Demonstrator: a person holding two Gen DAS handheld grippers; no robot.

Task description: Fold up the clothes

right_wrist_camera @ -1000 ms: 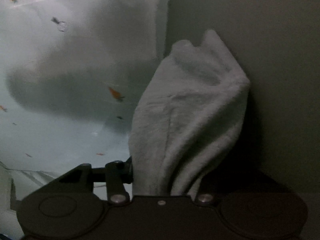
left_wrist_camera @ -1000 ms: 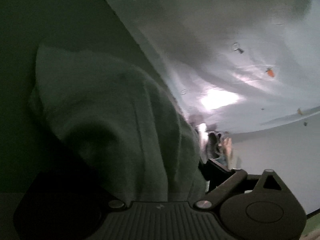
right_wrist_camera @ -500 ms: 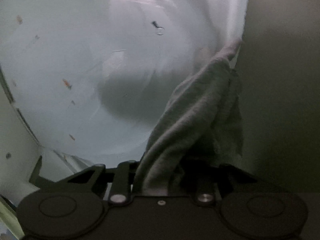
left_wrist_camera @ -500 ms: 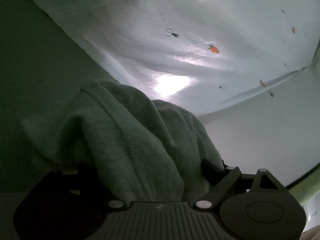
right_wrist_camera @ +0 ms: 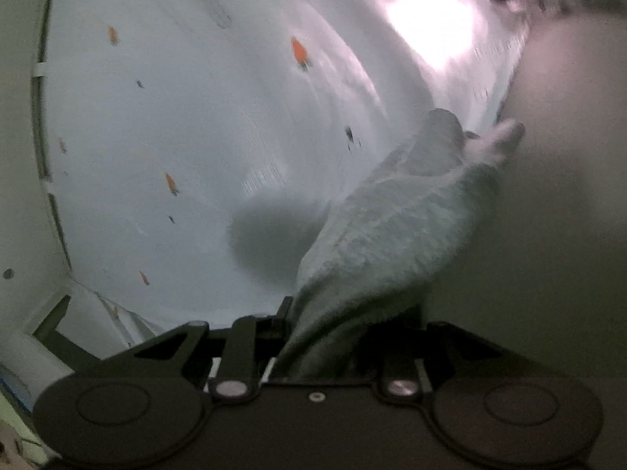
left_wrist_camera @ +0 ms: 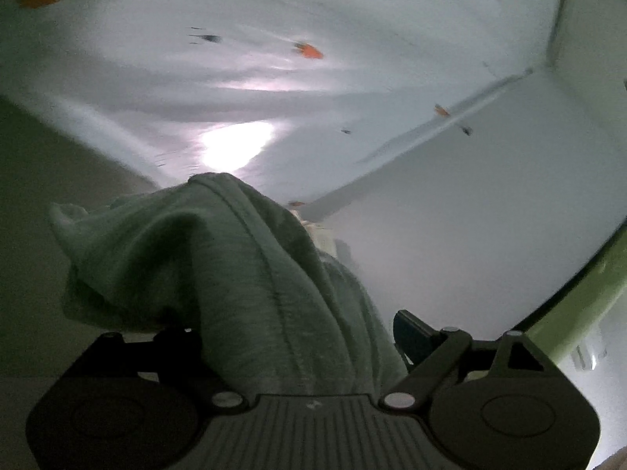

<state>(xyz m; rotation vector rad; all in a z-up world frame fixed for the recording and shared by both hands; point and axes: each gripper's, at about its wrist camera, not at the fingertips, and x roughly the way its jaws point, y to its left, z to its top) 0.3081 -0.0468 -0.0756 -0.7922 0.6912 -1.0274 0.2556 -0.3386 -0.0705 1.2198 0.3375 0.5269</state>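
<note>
Gripping grey-green garment (left_wrist_camera: 250,274) bunched between its wide-set jaws: left hand-held gripper (left_wrist_camera: 298,337); right hand-held gripper (right_wrist_camera: 333,337), jaws narrow, clamped on same fabric (right_wrist_camera: 395,227); both raised above white carrot-print sheet (right_wrist_camera: 176,125)

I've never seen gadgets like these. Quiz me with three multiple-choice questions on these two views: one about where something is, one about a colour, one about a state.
1. Where is the grey garment in the left wrist view?
A. bunched between the fingers
B. flat on the sheet
C. hanging on a wall

2. What colour are the small carrot prints on the white sheet?
A. blue
B. orange
C. purple

3. What is the right gripper doing?
A. standing empty
B. holding a cup
C. gripping cloth

Answers:
1. A, the cloth rises from between the fingers.
2. B, the prints are orange.
3. C, cloth comes out from between its fingers.
</note>
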